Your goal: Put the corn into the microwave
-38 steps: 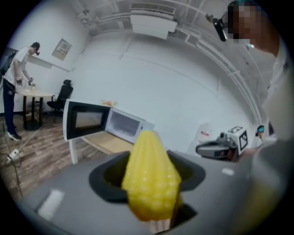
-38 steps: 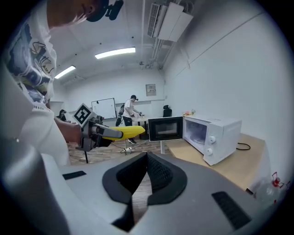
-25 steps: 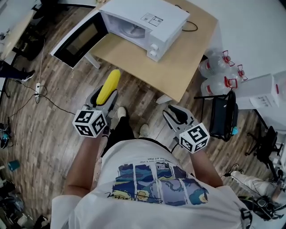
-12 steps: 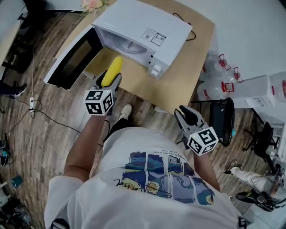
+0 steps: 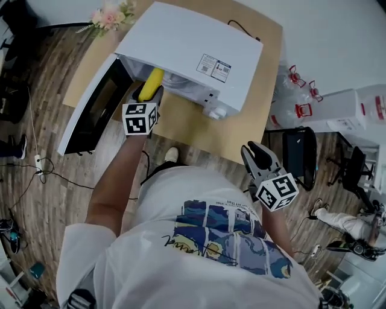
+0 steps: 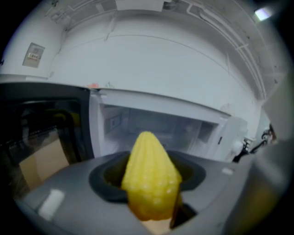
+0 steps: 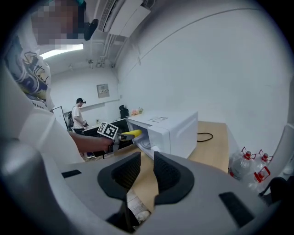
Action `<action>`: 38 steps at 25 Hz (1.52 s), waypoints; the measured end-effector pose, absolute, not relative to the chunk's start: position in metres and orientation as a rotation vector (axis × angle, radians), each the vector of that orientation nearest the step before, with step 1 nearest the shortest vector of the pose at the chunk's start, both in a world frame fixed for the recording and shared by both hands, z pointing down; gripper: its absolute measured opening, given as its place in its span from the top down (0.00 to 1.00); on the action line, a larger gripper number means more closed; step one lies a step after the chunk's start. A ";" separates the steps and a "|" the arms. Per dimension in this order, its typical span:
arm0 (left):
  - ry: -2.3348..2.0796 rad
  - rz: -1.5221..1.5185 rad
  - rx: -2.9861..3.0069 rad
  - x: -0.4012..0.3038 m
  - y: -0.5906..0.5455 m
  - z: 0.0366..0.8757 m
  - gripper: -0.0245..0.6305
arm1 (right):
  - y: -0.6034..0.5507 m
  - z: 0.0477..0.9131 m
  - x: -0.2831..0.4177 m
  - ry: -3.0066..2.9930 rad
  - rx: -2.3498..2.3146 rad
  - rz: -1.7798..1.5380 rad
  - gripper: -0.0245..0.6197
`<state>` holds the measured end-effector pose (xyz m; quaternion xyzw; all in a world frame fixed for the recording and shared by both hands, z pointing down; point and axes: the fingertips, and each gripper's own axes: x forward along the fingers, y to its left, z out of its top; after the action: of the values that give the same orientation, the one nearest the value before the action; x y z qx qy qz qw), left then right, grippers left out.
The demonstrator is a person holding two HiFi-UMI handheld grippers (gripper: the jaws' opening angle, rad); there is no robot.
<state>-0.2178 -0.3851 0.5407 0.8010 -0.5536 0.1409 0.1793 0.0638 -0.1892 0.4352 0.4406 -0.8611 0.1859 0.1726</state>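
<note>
The yellow corn (image 5: 151, 82) is clamped between the jaws of my left gripper (image 5: 148, 94), its tip at the mouth of the white microwave (image 5: 193, 54). The microwave door (image 5: 90, 114) hangs open to the left. In the left gripper view the corn (image 6: 151, 181) points at the open cavity (image 6: 156, 124). My right gripper (image 5: 256, 154) hovers off the table's near edge at the right; its jaws are closing with nothing between them. From the right gripper view the right gripper (image 7: 143, 172) faces the microwave (image 7: 167, 126) and the corn (image 7: 131, 133).
The microwave stands on a wooden table (image 5: 187, 124) with a black cable (image 5: 241, 27) and flowers (image 5: 111, 15) at the back. Water bottles (image 5: 295, 102) and a black chair (image 5: 300, 160) stand to the right. A person (image 7: 79, 114) stands far off.
My left gripper has carried the corn from above the floor up to the microwave's opening. The right gripper has drifted a little to the right, still empty.
</note>
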 end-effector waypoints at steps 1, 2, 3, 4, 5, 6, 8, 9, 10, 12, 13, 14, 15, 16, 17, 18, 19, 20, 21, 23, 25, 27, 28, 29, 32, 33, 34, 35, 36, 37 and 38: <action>-1.561 0.411 2.265 -0.220 -0.395 0.546 0.58 | -0.192 0.435 0.063 -2.430 1.274 0.535 0.84; -1.557 0.425 2.265 -0.221 -0.404 0.552 0.58 | -0.194 0.435 0.063 -2.417 1.297 0.543 0.84; -1.551 0.439 2.268 -0.221 -0.413 0.557 0.58 | -0.196 0.435 0.062 -2.405 1.316 0.550 0.84; -1.545 0.453 2.270 -0.220 -0.422 0.561 0.58 | -0.198 0.435 0.062 -2.394 1.332 0.555 0.84; -1.541 0.464 2.272 -0.220 -0.431 0.566 0.58 | -0.200 0.436 0.061 -2.382 1.346 0.558 0.84; -1.537 0.475 2.273 -0.220 -0.439 0.570 0.58 | -0.202 0.436 0.059 -2.372 1.359 0.561 0.84; -1.530 0.491 2.275 -0.218 -0.454 0.578 0.58 | -0.206 0.438 0.058 -2.353 1.388 0.571 0.84; -1.526 0.498 2.278 -0.217 -0.462 0.581 0.58 | -0.206 0.438 0.057 -2.343 1.402 0.575 0.84; -1.525 0.503 2.281 -0.215 -0.469 0.584 0.58 | -0.207 0.438 0.057 -2.332 1.416 0.577 0.84; -1.528 0.513 2.284 -0.213 -0.483 0.590 0.58 | -0.208 0.438 0.058 -2.310 1.440 0.579 0.84; -1.531 0.519 2.282 -0.213 -0.489 0.593 0.58 | -0.207 0.439 0.059 -2.297 1.454 0.580 0.84; -1.533 0.524 2.280 -0.212 -0.494 0.596 0.58 | -0.206 0.438 0.060 -2.283 1.469 0.581 0.84; -1.533 0.528 2.278 -0.211 -0.500 0.599 0.58 | -0.204 0.438 0.062 -2.269 1.486 0.583 0.84; -1.532 0.533 2.278 -0.209 -0.504 0.601 0.58 | -0.202 0.437 0.064 -2.255 1.502 0.584 0.84; -1.532 0.540 2.279 -0.207 -0.508 0.602 0.58 | -0.201 0.436 0.066 -2.241 1.517 0.586 0.84; -1.533 0.549 2.280 -0.206 -0.512 0.604 0.58 | -0.199 0.435 0.068 -2.230 1.526 0.588 0.84; -1.537 0.558 2.277 -0.206 -0.514 0.606 0.58 | -0.198 0.435 0.069 -2.221 1.532 0.590 0.84; -1.541 0.568 2.273 -0.207 -0.516 0.607 0.58 | -0.196 0.434 0.070 -2.214 1.536 0.592 0.84; -1.545 0.579 2.267 -0.207 -0.517 0.609 0.58 | -0.195 0.434 0.071 -2.207 1.541 0.594 0.84; -1.550 0.600 2.260 -0.208 -0.520 0.612 0.58 | -0.192 0.433 0.073 -2.195 1.553 0.600 0.84; -1.555 0.612 2.270 -0.207 -0.524 0.614 0.58 | -0.190 0.432 0.075 -2.185 1.562 0.605 0.84; -1.568 0.613 2.289 -0.205 -0.528 0.611 0.57 | -0.187 0.433 0.076 -2.176 1.567 0.610 0.84; -1.575 0.612 2.299 -0.205 -0.529 0.609 0.57 | -0.185 0.433 0.076 -2.173 1.569 0.613 0.84; -1.579 0.614 2.303 -0.204 -0.530 0.609 0.57 | -0.184 0.434 0.076 -2.170 1.569 0.616 0.84; -1.567 0.646 2.280 -0.204 -0.525 0.616 0.57 | -0.180 0.434 0.076 -2.166 1.567 0.623 0.84; -1.563 0.657 2.277 -0.204 -0.524 0.618 0.57 | -0.178 0.435 0.077 -2.164 1.567 0.626 0.84; -1.561 0.666 2.282 -0.203 -0.524 0.618 0.57 | -0.177 0.435 0.077 -2.162 1.568 0.627 0.84; -1.560 0.679 2.289 -0.201 -0.525 0.618 0.57 | -0.176 0.435 0.078 -2.160 1.570 0.628 0.84; -1.558 0.695 2.293 -0.201 -0.525 0.619 0.57 | -0.175 0.435 0.078 -2.160 1.572 0.630 0.84; -1.556 0.711 2.292 -0.200 -0.525 0.621 0.56 | -0.174 0.435 0.078 -2.159 1.573 0.632 0.84; -1.556 0.723 2.291 -0.200 -0.525 0.622 0.56 | -0.173 0.435 0.079 -2.159 1.573 0.634 0.84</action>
<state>-0.1997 -0.5247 0.6219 0.7926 -0.5383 0.2503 0.1394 0.0786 -0.1726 0.4352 0.5619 -0.7710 0.2263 0.1967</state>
